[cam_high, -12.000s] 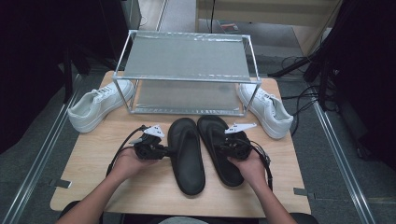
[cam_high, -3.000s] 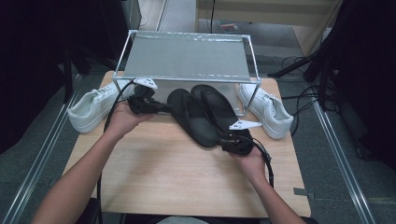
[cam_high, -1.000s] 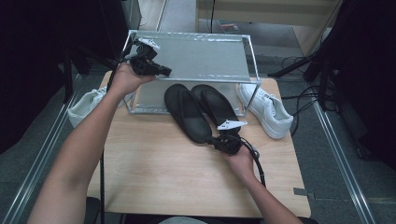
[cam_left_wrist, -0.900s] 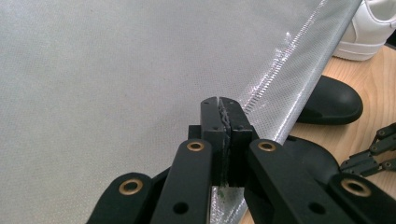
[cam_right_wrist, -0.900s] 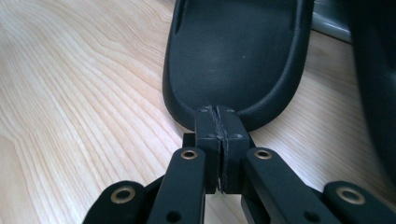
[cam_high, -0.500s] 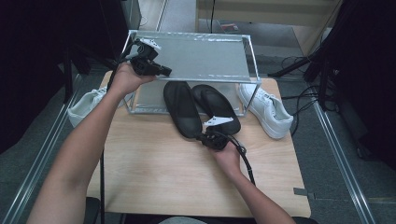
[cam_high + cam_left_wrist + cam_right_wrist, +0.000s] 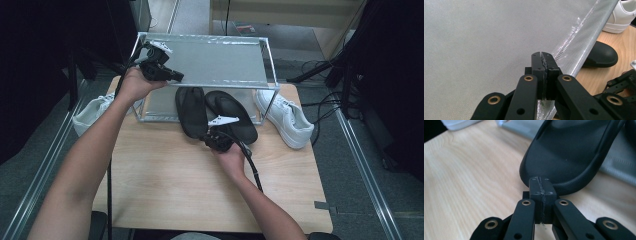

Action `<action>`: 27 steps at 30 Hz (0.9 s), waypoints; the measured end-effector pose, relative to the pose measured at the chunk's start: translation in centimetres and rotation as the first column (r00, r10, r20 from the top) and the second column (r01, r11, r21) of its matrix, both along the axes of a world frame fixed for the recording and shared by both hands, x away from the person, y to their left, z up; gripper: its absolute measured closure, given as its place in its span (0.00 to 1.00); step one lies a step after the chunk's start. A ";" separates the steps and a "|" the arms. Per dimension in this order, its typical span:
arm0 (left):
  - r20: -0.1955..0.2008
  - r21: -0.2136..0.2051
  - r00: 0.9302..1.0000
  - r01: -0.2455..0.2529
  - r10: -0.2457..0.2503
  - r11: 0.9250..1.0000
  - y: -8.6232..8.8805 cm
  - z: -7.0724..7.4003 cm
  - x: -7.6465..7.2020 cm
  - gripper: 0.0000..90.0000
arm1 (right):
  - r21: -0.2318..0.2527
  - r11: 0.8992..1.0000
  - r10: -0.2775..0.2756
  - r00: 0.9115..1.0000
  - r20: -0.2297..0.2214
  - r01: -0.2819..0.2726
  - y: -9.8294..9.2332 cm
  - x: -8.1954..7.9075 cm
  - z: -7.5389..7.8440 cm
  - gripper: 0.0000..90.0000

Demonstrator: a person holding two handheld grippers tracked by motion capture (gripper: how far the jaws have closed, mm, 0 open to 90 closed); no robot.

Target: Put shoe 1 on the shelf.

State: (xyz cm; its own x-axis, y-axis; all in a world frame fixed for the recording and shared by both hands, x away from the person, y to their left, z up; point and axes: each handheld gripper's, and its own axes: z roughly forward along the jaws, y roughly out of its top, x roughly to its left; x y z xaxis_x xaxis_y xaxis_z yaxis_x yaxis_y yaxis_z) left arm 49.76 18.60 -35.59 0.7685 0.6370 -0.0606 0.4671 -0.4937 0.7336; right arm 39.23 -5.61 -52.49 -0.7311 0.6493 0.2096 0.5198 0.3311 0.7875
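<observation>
Two black slippers lie side by side on the wooden table, their toes under the metal rack (image 7: 215,60). My right gripper (image 7: 209,136) is shut and empty, and its tips sit against the heel of the left slipper (image 7: 191,110), the same heel rim (image 7: 569,152) seen close up in the right gripper view. The other slipper (image 7: 232,112) lies just right of that hand. My left gripper (image 7: 176,77) is shut with nothing in it, at the front left edge of the rack's top shelf (image 7: 474,45). One slipper's end (image 7: 602,53) shows below that edge.
A white sneaker (image 7: 92,112) lies left of the rack and another white sneaker (image 7: 287,117) to its right, partly off the tabletop's sides. Bare wood (image 7: 175,185) spreads between the slippers and the table's near edge. Dark floor and cables surround the table.
My right gripper has moved left and toward the rack, and the slippers have slid farther under it and turned straighter. The left gripper has stayed at the top shelf.
</observation>
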 end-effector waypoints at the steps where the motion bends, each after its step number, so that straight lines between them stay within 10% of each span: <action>1: 0.002 0.002 1.000 0.001 -0.001 1.000 0.0 0.0 0.0 1.00 | -0.007 1.000 -0.008 1.000 0.005 0.008 0.3 0.2 0.0 1.00; 27: 0.002 0.005 1.000 -0.002 0.002 1.000 -0.1 0.0 0.0 1.00 | 0.014 0.996 -0.086 0.996 -0.026 0.086 5.3 4.9 -0.3 1.00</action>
